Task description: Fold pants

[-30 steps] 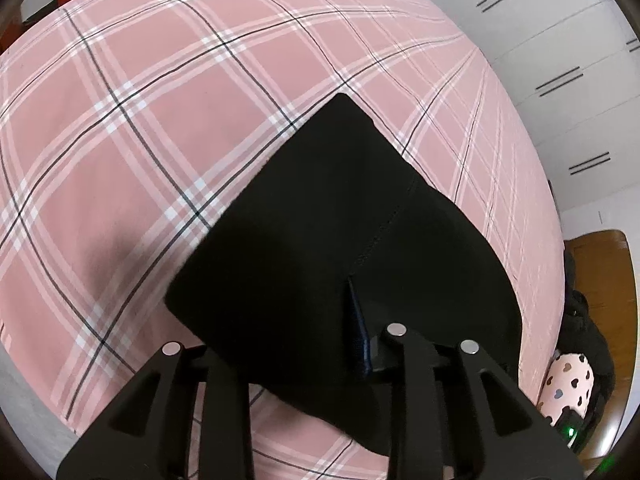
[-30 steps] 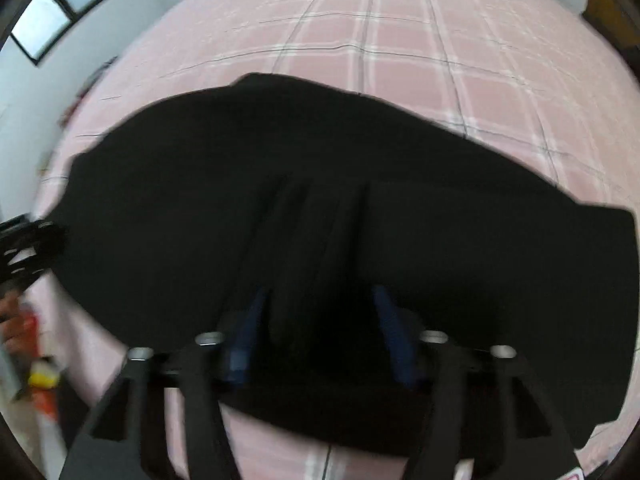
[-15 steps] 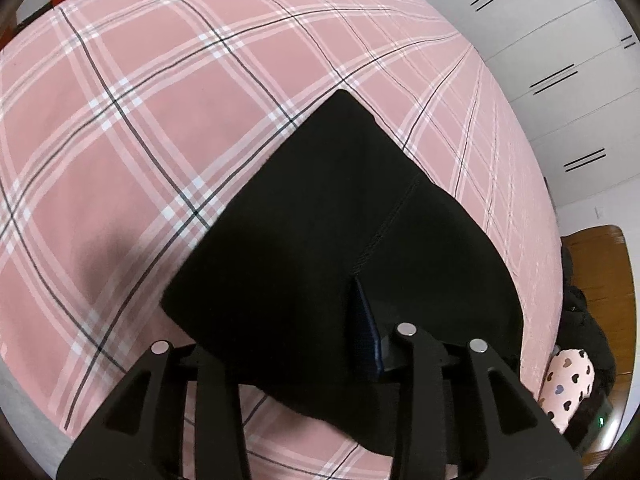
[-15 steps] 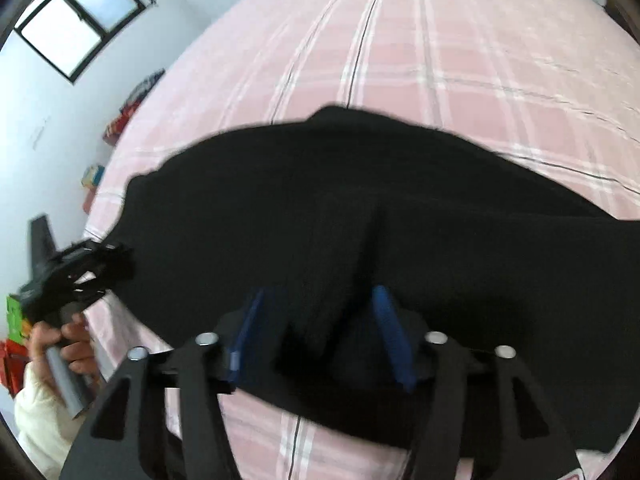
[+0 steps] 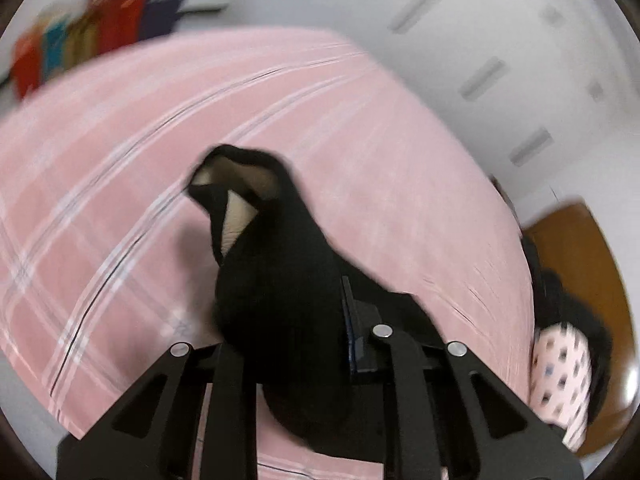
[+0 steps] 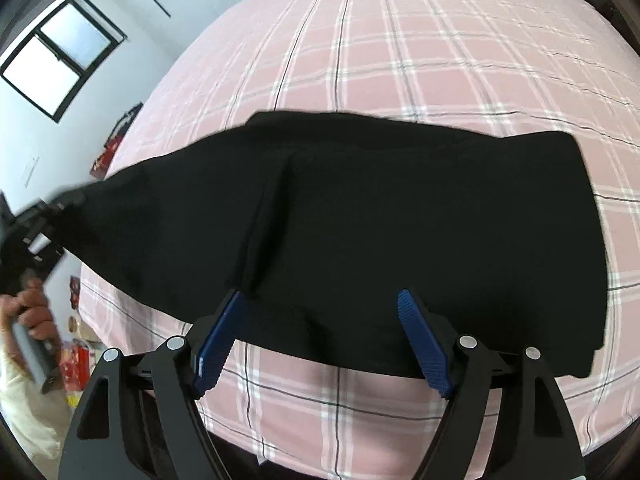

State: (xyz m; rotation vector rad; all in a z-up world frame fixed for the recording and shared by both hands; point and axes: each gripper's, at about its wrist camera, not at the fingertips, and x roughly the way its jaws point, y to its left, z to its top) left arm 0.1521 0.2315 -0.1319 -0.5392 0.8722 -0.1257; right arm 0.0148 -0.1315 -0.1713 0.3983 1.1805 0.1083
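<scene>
Black pants [image 6: 400, 216] lie across a pink plaid bed [image 6: 440, 60], folded lengthwise. My right gripper [image 6: 320, 300] is open just above the pants' near edge, holding nothing. My left gripper [image 5: 296, 320] is shut on one end of the pants [image 5: 280, 280] and lifts it off the bed; the pale lining of a leg opening [image 5: 240, 184] shows. In the right wrist view the left gripper [image 6: 60, 204] holds the pants' far-left end, raised, with a hand below it.
A wooden piece [image 5: 592, 280] and dark clothes with a heart-print item [image 5: 560, 380] sit right of the bed. Coloured items [image 5: 80, 48] stand behind it. A window [image 6: 60, 52] is on the left wall.
My right gripper has opened and let go of the pants. My left gripper has lifted its end of the pants and swung upward; its view is blurred by motion.
</scene>
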